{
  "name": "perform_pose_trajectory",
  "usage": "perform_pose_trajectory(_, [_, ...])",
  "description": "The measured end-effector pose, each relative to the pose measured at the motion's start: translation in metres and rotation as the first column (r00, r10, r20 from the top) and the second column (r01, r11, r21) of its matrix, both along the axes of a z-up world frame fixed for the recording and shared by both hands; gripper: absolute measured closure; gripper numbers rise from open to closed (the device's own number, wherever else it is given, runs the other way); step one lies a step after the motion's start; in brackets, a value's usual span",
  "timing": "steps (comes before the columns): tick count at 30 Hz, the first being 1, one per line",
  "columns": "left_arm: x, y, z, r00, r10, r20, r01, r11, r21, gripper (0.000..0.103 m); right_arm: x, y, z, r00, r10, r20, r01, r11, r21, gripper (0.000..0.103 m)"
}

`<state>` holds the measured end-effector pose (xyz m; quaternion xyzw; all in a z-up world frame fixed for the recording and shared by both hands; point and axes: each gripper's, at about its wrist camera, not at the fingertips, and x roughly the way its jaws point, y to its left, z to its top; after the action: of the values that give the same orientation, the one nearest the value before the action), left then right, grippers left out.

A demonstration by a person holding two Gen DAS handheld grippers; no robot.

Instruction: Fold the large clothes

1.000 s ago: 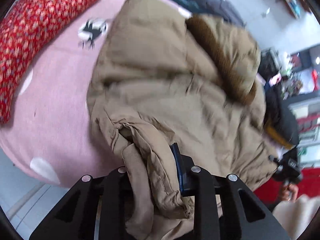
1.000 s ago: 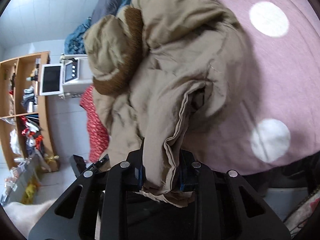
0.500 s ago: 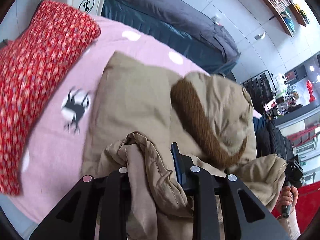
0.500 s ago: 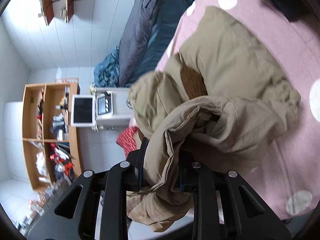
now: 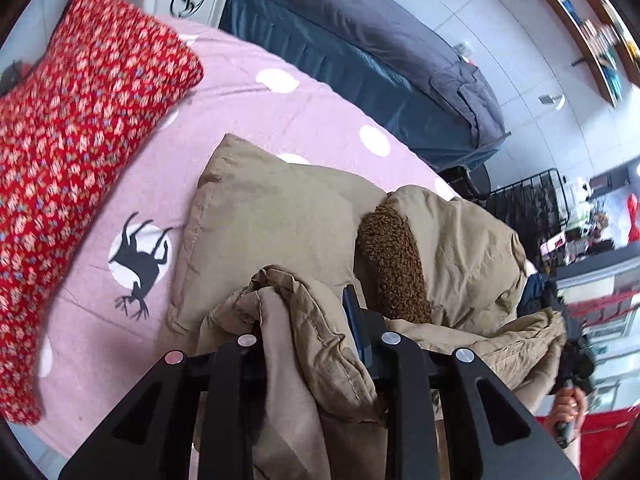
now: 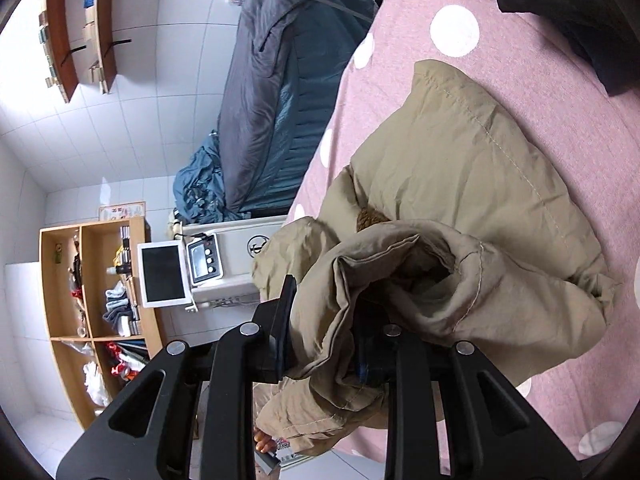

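Opposed close wrist views, shared coat (image 5: 280,216)

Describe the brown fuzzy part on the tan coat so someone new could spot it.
Start at the pink polka-dot bedsheet, then the tan padded coat heaped on it. The brown fleecy collar curls across its middle, the only dark, curly-textured strip among smooth tan fabric.

Left gripper (image 5: 308,320) angled steeply downward, fingers (image 5: 354,320) pinching tan fabric, right gripper (image 6: 324,332) tilted gently downward, fingers clamped on bunched cloth, a bare hand (image 5: 566,410) gripping its handle
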<state>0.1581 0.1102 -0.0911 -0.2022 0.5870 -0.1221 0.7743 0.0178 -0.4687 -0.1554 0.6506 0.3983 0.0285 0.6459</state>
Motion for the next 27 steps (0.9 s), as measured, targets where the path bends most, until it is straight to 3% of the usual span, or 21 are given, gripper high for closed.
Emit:
perform_pose_trajectory(7, [0.0, 0.026, 0.005, 0.996, 0.045, -0.072, -0.056, 0.985, -0.164, 0.068, 0.015, -0.007, -0.03, 0.996, -0.048, -0.072, 0.054, 0.995, 0.086, 0.078])
perform_pose_trajectory(13, [-0.015, 0.037, 0.016, 0.997, 0.016, -0.071, -0.029, 0.982, -0.186, 0.061, 0.03, -0.011, -0.048, 0.991, -0.051, -0.125, 0.068, 0.988, 0.137, 0.077])
perform_pose_trajectory(18, [-0.028, 0.056, 0.026, 0.995, 0.084, -0.044, -0.091, 0.974, -0.207, 0.053, 0.038, -0.014, -0.061, 0.985, -0.059, -0.161, 0.088, 0.981, 0.176, 0.077])
perform_pose_trajectory(21, [-0.034, 0.07, 0.048, 0.987, 0.149, 0.054, -0.142, 0.982, -0.128, 0.036, 0.04, -0.016, -0.068, 0.98, -0.074, -0.183, 0.111, 0.973, 0.201, 0.077])
perform_pose_trajectory(23, [-0.04, 0.075, 0.069, 0.979, 0.149, 0.137, -0.143, 0.988, -0.053, 0.034, 0.04, -0.017, -0.073, 0.977, -0.083, -0.194, 0.125, 0.968, 0.219, 0.077])
perform_pose_trajectory(26, [-0.052, 0.056, 0.093, 0.973, 0.043, 0.228, -0.06, 0.996, 0.068, 0.033, 0.039, -0.017, -0.079, 0.974, -0.101, -0.201, 0.153, 0.953, 0.263, 0.07])
perform_pose_trajectory(27, [-0.061, 0.04, 0.103, 0.961, -0.031, 0.275, 0.001, 0.994, 0.107, 0.031, 0.039, -0.017, -0.08, 0.973, -0.11, -0.202, 0.165, 0.946, 0.278, 0.069])
